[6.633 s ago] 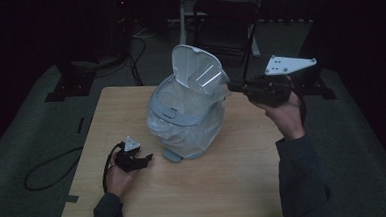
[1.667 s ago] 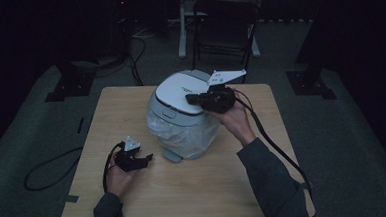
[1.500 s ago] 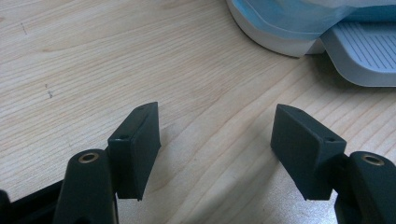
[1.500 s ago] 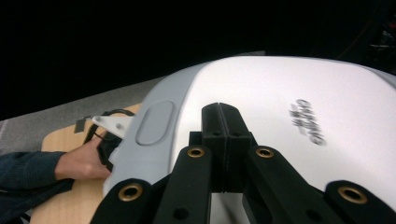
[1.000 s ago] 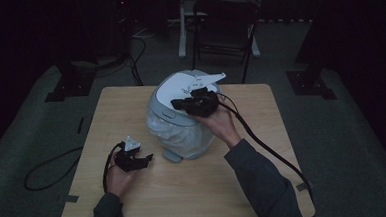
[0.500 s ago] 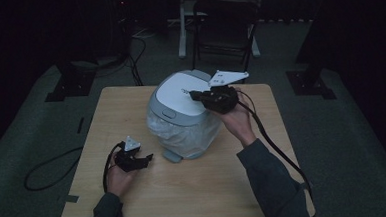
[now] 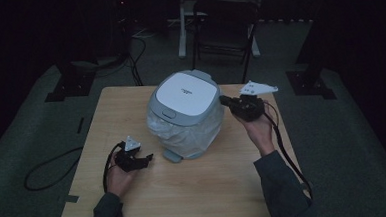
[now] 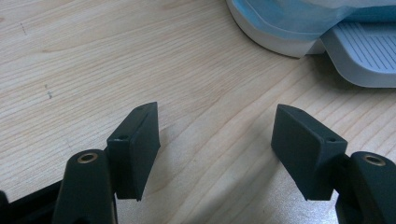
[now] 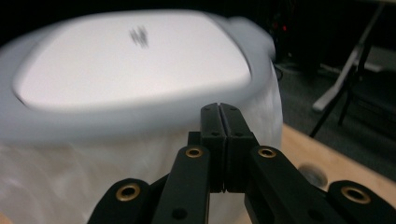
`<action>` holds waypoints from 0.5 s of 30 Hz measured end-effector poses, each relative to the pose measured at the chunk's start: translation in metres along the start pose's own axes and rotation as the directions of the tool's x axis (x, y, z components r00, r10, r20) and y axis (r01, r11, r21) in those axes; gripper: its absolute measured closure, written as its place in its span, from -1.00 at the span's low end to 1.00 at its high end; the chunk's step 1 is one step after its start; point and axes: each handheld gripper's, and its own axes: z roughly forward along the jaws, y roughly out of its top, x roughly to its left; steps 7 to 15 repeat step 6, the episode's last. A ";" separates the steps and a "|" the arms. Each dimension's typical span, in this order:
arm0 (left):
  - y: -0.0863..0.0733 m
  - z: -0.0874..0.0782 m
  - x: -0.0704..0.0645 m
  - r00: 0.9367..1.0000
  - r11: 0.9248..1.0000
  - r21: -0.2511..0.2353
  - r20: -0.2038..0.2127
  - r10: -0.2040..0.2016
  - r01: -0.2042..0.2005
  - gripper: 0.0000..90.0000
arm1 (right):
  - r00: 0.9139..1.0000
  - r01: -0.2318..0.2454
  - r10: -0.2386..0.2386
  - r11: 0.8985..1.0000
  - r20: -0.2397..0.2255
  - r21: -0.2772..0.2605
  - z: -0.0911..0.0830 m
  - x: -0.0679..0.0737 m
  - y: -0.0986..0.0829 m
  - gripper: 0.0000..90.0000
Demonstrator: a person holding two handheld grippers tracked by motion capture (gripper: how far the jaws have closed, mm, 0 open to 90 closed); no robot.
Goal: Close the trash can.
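A small grey-and-white pedal bin with a plastic liner stands mid-table, its white lid closed flat. Its lid also looms close in the right gripper view. My right gripper is shut with nothing between its fingers, held just off the bin's right side at lid height; in its own view the gripper has its jaws pressed together. My left gripper rests on the table left of the bin's foot pedal. In its own view the left gripper stands open over bare wood, the pedal ahead at right.
The wooden table stands on a dark floor. A folding chair and stand legs are beyond the far edge. A black cable trails over the left floor. Another cable runs along my right arm.
The bin lid, standing open earlier, is closed. My right gripper pressed on the lid, then drew back to the bin's right side. The left gripper has stayed put.
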 end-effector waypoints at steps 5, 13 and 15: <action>0.000 0.000 0.000 1.000 1.000 0.000 -0.003 0.000 0.000 -0.26 | 0.998 -0.039 0.037 0.998 0.041 0.048 0.001 -0.013 -0.033 0.96; 0.000 0.000 0.000 1.000 1.000 0.000 -0.003 0.000 0.000 -0.26 | 0.998 -0.046 0.043 0.997 0.049 0.059 0.001 -0.016 -0.040 0.94; 0.000 0.000 0.000 1.000 1.000 0.000 -0.003 0.000 0.000 -0.26 | 0.998 -0.046 0.043 0.997 0.049 0.059 0.001 -0.016 -0.040 0.94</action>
